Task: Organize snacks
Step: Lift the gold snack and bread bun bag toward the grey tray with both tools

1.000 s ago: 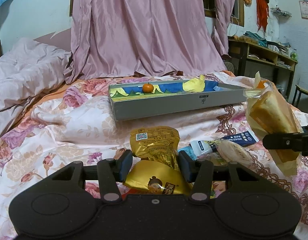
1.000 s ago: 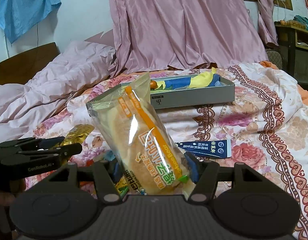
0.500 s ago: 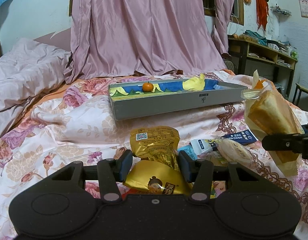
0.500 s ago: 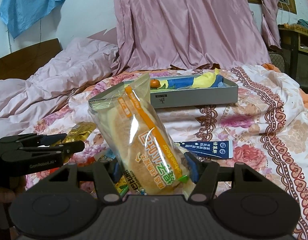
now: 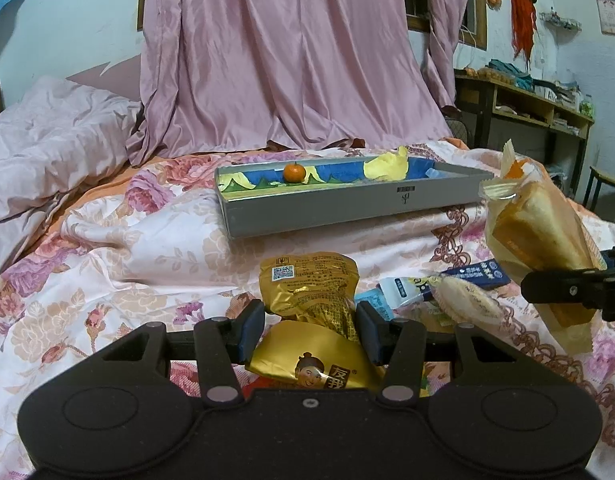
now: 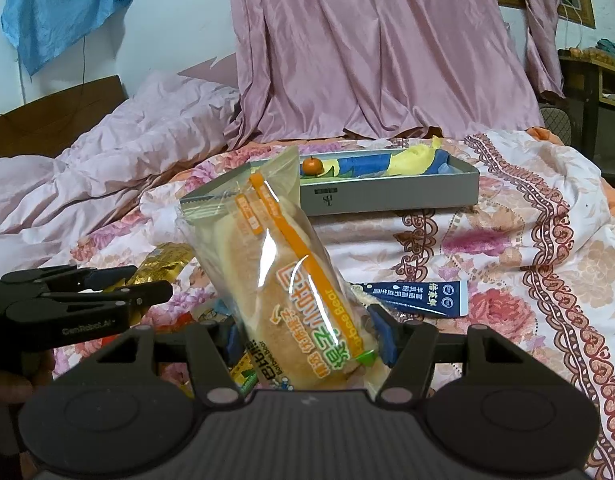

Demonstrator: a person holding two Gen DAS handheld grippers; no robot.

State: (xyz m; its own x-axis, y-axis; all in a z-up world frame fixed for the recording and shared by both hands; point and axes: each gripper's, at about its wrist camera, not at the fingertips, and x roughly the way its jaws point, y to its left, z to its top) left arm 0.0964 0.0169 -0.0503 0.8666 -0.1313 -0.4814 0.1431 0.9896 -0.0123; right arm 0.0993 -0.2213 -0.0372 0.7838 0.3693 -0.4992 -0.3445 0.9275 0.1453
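My right gripper (image 6: pixel 306 334) is shut on a clear-wrapped bread loaf (image 6: pixel 283 280) with orange print, held tilted above the floral bedspread; the bread loaf (image 5: pixel 539 236) also shows at the right of the left wrist view. My left gripper (image 5: pixel 309 330) sits low over the bed, its pads closed against a gold snack packet (image 5: pixel 307 288). A second gold packet (image 5: pixel 315 364) with a cartoon face lies just below it. Further back lies a grey tray (image 5: pixel 347 212) holding a small orange (image 5: pixel 294 171) and a yellow wrapper (image 5: pixel 387 166).
A dark blue sachet (image 6: pixel 415 298), a pale round cracker pack (image 5: pixel 463 300) and a white-blue sachet (image 5: pixel 399 290) lie on the bedspread. A crumpled pink duvet (image 5: pixel 47 152) fills the left, a pink curtain (image 5: pixel 287 60) hangs behind, and wooden shelves (image 5: pixel 527 112) stand right.
Almost nothing has changed. The right wrist view has drifted slightly with the bread still gripped, and the left gripper stays put over the gold packets.
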